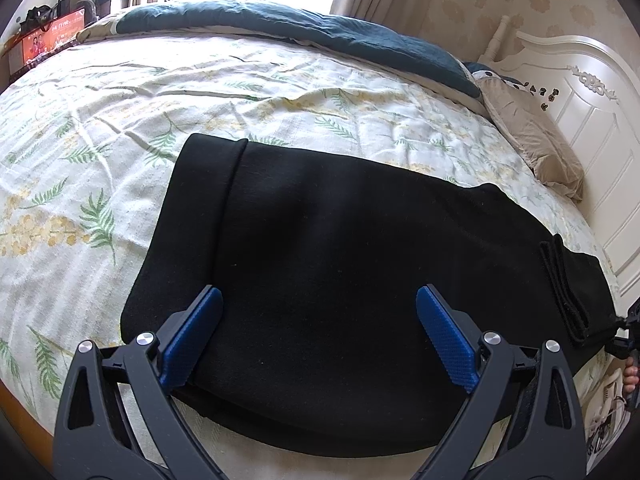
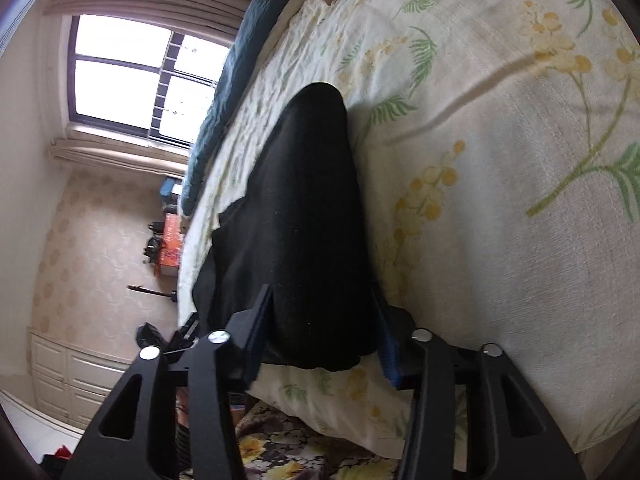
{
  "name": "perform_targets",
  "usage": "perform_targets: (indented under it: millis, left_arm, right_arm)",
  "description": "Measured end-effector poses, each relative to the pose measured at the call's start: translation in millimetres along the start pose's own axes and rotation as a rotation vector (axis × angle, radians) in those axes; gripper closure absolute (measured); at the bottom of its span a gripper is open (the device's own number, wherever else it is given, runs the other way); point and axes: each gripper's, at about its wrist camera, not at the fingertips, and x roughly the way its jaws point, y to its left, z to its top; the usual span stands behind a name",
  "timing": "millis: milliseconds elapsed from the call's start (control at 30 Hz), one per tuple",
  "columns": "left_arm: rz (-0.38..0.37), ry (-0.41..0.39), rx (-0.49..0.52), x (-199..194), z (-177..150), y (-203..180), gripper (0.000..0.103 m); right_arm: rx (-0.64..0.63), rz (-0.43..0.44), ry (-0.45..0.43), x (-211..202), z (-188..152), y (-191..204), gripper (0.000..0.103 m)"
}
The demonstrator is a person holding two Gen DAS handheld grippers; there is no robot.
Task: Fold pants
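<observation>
Black pants (image 1: 340, 264) lie flat on the bed (image 1: 100, 128) w/ floral sheet, long axis running 10 to 4 o'clock in left wrist view, folded end at 10. Left claw (image 1: 320, 332) wide open, hovering over them. Right claw (image 2: 324, 332) straddles the pants' end; can't tell if pads press.

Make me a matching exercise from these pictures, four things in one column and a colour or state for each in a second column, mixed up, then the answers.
Things:
1. pants
2. left gripper
3. bedsheet
4. headboard

Descriptions:
A. carved, white
B. pale with green leaves and yellow flowers
C. black, partly folded on the bed
D. open above the black fabric

Pairs: 1-C, 2-D, 3-B, 4-A
</observation>
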Motion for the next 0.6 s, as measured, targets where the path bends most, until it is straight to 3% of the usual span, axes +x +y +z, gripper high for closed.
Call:
perform_targets:
  millis: [233,400,500,600]
  left_arm:
    - [0.01,-0.002,0.011,0.6,-0.3,0.0,0.006]
    - [0.01,-0.004,0.012,0.4,-0.4,1.1,0.006]
    - [0.009,-0.002,0.014,0.4,-0.1,1.1,0.006]
    - [0.007,-0.001,0.012,0.0,-0.4,-0.3,0.006]
  right_arm:
    - [0.039,-0.001,0.004,0.7,-0.3,-11.1,0.078]
    - [0.054,0.01,0.007,-1.3,-1.2,-12.5,0.078]
    - [0.067,0.036,-0.001,-7.2,-3.6,-12.0,0.072]
    - [0.039,-0.031,-0.042,-23.1,-6.3,-4.1,0.068]
